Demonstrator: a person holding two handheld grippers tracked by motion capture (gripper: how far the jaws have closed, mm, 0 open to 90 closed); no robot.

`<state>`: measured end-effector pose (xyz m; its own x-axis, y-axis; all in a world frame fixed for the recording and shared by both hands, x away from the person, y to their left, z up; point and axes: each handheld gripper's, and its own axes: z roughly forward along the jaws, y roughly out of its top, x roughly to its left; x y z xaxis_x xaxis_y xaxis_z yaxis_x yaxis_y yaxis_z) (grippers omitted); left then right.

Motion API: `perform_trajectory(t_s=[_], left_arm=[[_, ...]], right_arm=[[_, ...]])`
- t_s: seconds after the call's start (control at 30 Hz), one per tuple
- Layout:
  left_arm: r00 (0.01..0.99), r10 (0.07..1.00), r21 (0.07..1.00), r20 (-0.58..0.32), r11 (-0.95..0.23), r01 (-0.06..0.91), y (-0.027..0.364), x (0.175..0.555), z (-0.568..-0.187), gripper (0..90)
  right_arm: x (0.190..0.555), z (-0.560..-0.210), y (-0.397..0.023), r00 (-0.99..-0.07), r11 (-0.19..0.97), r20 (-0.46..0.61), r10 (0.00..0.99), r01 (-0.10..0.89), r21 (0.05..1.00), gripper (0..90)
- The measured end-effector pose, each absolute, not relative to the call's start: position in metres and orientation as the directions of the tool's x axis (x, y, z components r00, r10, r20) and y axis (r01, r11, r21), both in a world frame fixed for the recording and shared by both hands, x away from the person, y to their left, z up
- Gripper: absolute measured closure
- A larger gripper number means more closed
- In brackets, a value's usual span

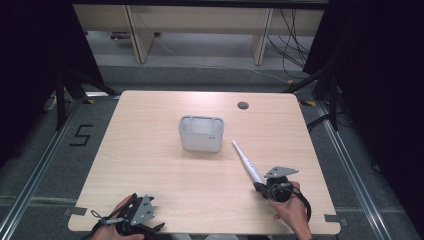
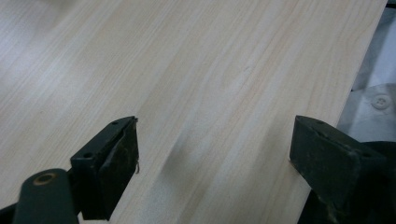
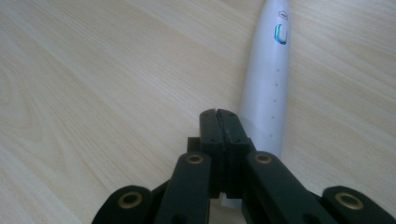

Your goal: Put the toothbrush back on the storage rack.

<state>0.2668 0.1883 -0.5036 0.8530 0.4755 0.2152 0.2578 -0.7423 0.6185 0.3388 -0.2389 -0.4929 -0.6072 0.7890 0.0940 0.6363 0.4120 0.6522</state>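
The right hand-held gripper (image 1: 261, 188) has its jaws pressed together, empty, with the white electric toothbrush (image 1: 246, 160) lying on the bench (image 1: 150, 165) just beside their tips, slanting away toward the grey container (image 1: 201, 133) at mid-bench. The left hand-held gripper (image 1: 150, 225) rests at the near left edge, jaws wide apart over bare wood.

One toothbrush (image 1: 246, 161), one grey container (image 1: 201, 133), two tools: left (image 1: 134, 216), right (image 1: 261, 187).
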Motion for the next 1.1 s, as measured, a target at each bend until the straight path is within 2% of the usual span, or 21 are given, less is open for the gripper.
perform_trajectory(t_s=[0.1,0.17,0.47,0.57,0.67,0.83,0.87,0.9,1.1], left_arm=[[0.852,0.477,0.617,0.215,-0.742,0.26,0.188,0.267,-0.504,15.3],[0.853,0.475,0.618,0.216,-0.743,0.257,0.188,0.267,-0.504,15.3],[0.852,0.477,0.619,0.216,-0.742,0.259,0.188,0.267,-0.504,15.3],[0.853,0.476,0.617,0.215,-0.743,0.26,0.188,0.267,-0.503,15.3],[0.852,0.477,0.616,0.215,-0.743,0.26,0.188,0.267,-0.504,15.3],[0.852,0.477,0.616,0.215,-0.743,0.261,0.188,0.267,-0.504,15.3],[0.852,0.477,0.619,0.215,-0.742,0.259,0.188,0.267,-0.504,15.3],[0.852,0.477,0.619,0.215,-0.742,0.259,0.188,0.267,-0.504,15.3],[0.852,0.477,0.617,0.213,-0.743,0.261,0.188,0.267,-0.504,15.3]], right_arm=[[0.342,-0.494,-0.246,-0.62,0.425,0.072,0.781,0.613,0.666,89.9],[0.34,-0.495,-0.249,-0.591,0.4,0.085,0.802,0.637,0.659,89.8],[0.344,-0.495,-0.271,-0.578,0.401,0.062,0.814,0.636,0.659,89.8],[0.343,-0.496,-0.273,-0.554,0.375,0.061,0.83,0.636,0.674,89.8],[0.343,-0.494,-0.279,-0.528,0.362,0.077,0.846,0.674,0.644,89.7],[0.346,-0.494,-0.286,-0.519,0.367,0.043,0.854,0.659,0.657,89.7],[0.346,-0.493,-0.286,-0.49,0.338,0.071,0.869,0.69,0.64,89.7],[0.348,-0.495,-0.29,-0.509,0.362,0.043,0.859,0.666,0.652,89.7],[0.352,-0.493,-0.295,-0.494,0.357,0.03,0.869,0.667,0.654,89.5]])
